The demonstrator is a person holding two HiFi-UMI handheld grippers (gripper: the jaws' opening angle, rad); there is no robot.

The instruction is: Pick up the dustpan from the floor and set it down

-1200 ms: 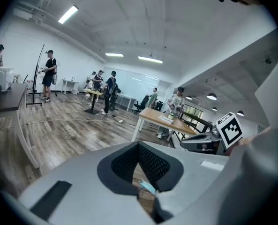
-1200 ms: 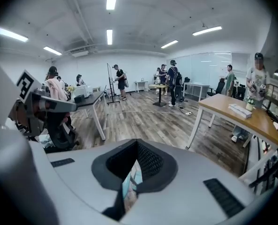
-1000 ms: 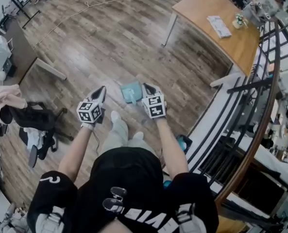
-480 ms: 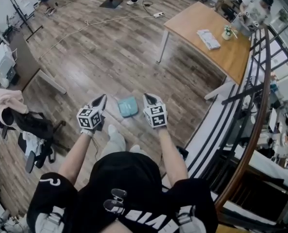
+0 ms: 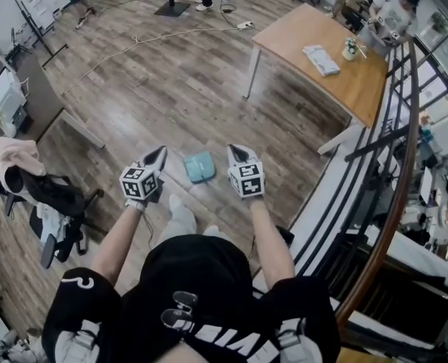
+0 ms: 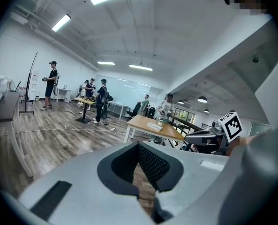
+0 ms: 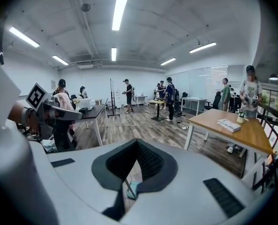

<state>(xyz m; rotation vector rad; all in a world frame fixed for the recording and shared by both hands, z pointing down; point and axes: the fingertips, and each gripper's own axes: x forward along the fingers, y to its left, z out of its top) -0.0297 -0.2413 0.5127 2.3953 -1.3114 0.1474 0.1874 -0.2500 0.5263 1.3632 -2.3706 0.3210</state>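
Head view: dustpan (image 5: 199, 166) lies on floor (image 5: 171, 89) between left gripper (image 5: 159, 153) and right gripper (image 5: 237, 151), apart from both; both grippers clenched.

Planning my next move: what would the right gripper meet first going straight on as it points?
Probably the bare wooden floor some way ahead: the right gripper tilts only slightly down, and the dustpan lies below its line. Depth is unclear.
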